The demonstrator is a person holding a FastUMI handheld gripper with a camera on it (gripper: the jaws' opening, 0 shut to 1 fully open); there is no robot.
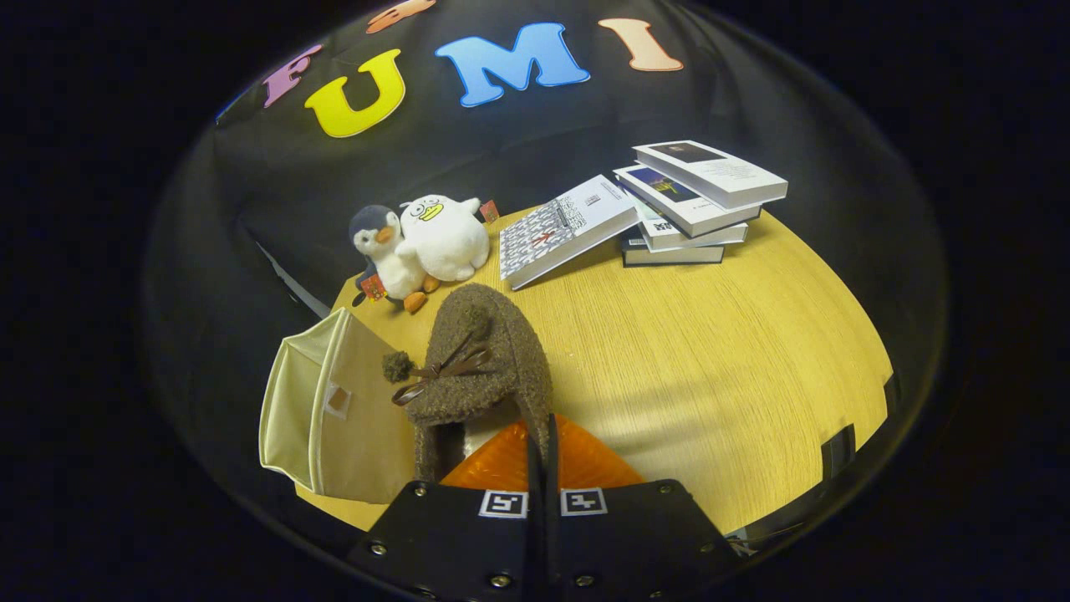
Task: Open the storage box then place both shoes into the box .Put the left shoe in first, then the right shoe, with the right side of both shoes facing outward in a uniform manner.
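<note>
The tongs (542,456) are closed, their two fingers pressed together on the heel rim of a brown fuzzy fabric slipper with a thin brown ribbon bow and a small pompom (485,368). The slipper stands up from the fingers, toe pointing away toward the booth wall, its pale lining showing just above the fingertips. Whether it rests on the desk or hangs clear cannot be told.

Just beside the slipper, on its left, sits a cream fabric storage box with a small tab on its side (334,410). It stands at the near left edge of the round light-wood desk (710,376); its inside is hidden from here, so its opening is hard to judge.

To the right of the fingers the desk top lies bare and wide out to its curved rim.

Beyond the slipper, near the far edge, a grey-and-white plush penguin (380,251) leans against a white plush duck (443,234). Right of them a white patterned book (560,230) is propped against a stack of white-covered books (698,201), the lowest ones partly covered.
</note>
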